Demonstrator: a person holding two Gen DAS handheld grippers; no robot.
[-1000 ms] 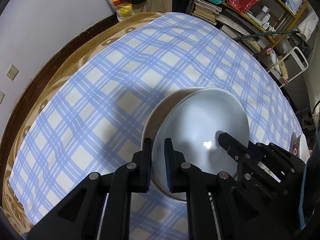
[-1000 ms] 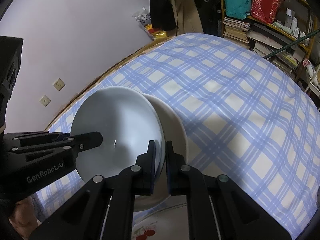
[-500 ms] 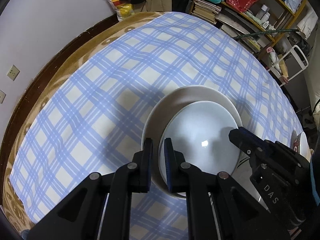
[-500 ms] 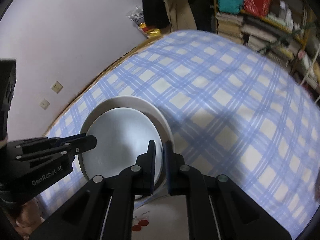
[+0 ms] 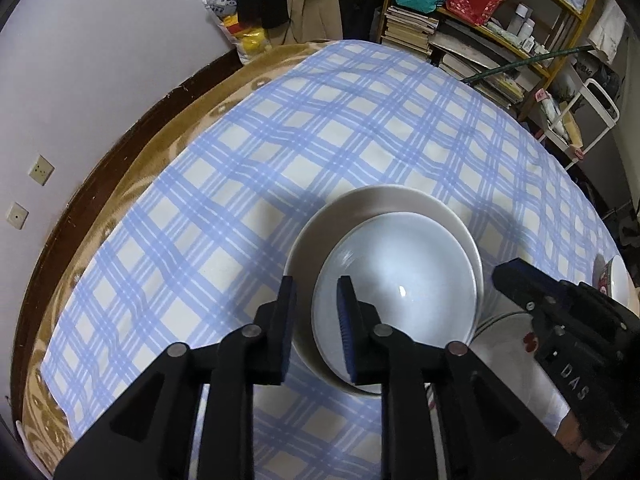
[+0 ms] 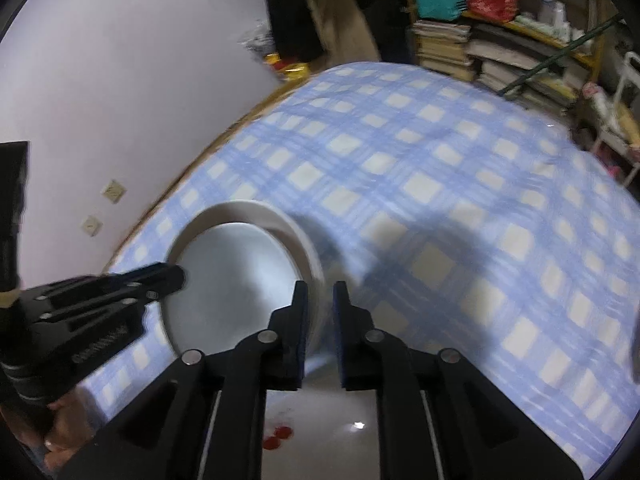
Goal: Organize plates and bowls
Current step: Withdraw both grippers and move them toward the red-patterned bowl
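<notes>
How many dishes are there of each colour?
Pale blue: 1, the bowl nested in the cream one.
Cream: 1, the big bowl.
White with red print: 2, a plate and a dish at the right edge.
Total: 4

2 nested bowls (image 5: 396, 280), 2 plates (image 5: 508, 332), 2 tongs (image 5: 316, 320).

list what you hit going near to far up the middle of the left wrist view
left tongs → pale blue plate nested in the cream bowl → far rim of the cream bowl → bare blue checked tablecloth → stacked books on the shelf
</notes>
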